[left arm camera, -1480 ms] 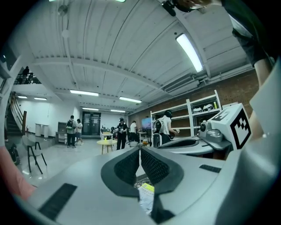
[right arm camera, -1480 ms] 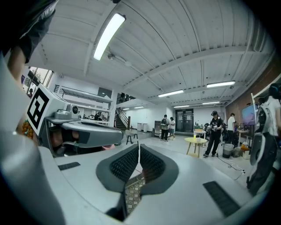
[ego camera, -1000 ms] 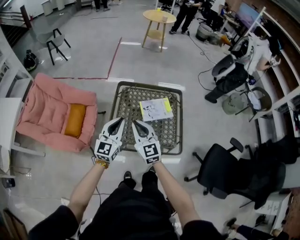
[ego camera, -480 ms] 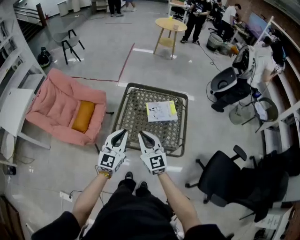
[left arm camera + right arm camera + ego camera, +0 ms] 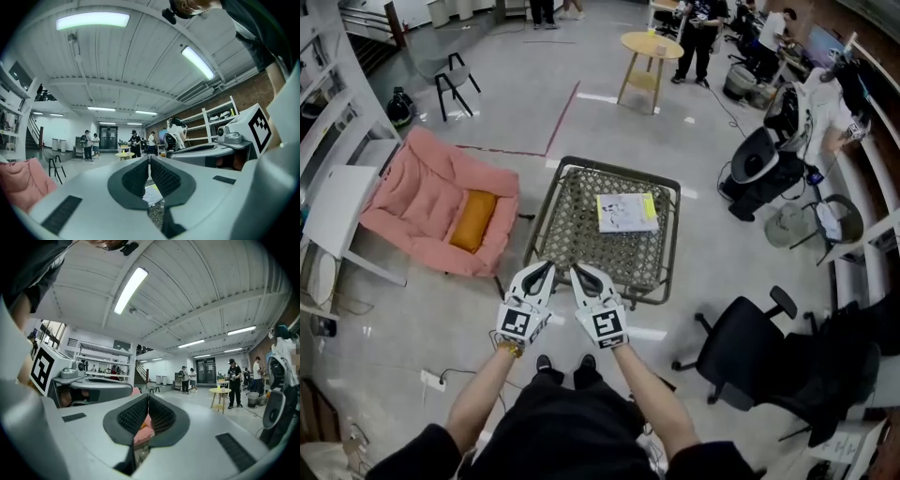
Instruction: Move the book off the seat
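Observation:
A white book with a yellow strip (image 5: pixel 627 212) lies flat on the far right part of a low woven seat (image 5: pixel 581 239) with a dark metal frame. My left gripper (image 5: pixel 543 268) and right gripper (image 5: pixel 577 271) are held side by side at the seat's near edge, well short of the book. Both are shut with nothing between their pads. In the left gripper view the shut gripper (image 5: pixel 150 159) points over the seat, and a bit of the book (image 5: pixel 153 194) shows below it. In the right gripper view the shut gripper (image 5: pixel 148 397) points toward the pink chair (image 5: pixel 143 432).
A pink cushioned chair (image 5: pixel 427 197) with an orange pillow (image 5: pixel 473 220) stands left of the seat. A black office chair (image 5: pixel 750 342) is at the right. A round wooden table (image 5: pixel 652 47), a small black chair (image 5: pixel 455 75) and several people stand farther back.
Both grippers have drawn back from over the seat to its near edge, still shut and side by side. The view has shifted; the book lies where it was.

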A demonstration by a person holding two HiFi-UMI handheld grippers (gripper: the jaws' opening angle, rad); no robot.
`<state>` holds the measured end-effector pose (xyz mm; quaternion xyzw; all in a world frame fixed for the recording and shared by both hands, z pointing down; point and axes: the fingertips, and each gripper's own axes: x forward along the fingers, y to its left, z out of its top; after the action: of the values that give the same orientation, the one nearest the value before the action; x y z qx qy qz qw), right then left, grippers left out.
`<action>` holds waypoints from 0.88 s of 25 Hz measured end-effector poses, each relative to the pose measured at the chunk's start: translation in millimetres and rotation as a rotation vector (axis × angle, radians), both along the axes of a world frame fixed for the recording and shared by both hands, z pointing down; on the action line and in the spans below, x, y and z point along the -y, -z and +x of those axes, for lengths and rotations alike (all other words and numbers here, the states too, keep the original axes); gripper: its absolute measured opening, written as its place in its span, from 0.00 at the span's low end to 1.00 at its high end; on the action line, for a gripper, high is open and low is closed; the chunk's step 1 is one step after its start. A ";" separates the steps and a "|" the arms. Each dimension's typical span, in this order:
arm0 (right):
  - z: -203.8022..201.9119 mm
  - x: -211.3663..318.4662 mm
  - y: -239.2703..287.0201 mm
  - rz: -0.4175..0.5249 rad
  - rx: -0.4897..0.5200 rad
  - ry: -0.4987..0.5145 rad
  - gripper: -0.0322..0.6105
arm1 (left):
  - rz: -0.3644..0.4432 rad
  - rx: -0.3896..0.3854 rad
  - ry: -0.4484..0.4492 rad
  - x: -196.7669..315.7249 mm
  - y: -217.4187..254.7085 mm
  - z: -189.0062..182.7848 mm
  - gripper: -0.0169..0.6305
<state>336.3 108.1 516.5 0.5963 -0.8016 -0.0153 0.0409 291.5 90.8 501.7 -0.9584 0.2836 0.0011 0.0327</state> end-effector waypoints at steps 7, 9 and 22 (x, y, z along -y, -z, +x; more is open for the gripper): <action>-15.9 3.3 -4.8 -0.013 -0.018 0.001 0.07 | -0.019 0.019 -0.006 3.9 -6.0 -13.3 0.06; -21.8 2.3 -5.8 -0.018 -0.012 0.004 0.07 | -0.015 0.017 -0.010 3.0 -7.4 -20.3 0.06; -38.9 10.6 -1.7 -0.030 -0.050 -0.011 0.07 | -0.028 0.024 -0.038 10.1 -2.3 -38.7 0.06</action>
<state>297.4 97.4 518.2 0.5996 -0.7971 -0.0180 0.0696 252.8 80.7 504.0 -0.9639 0.2651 -0.0140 0.0228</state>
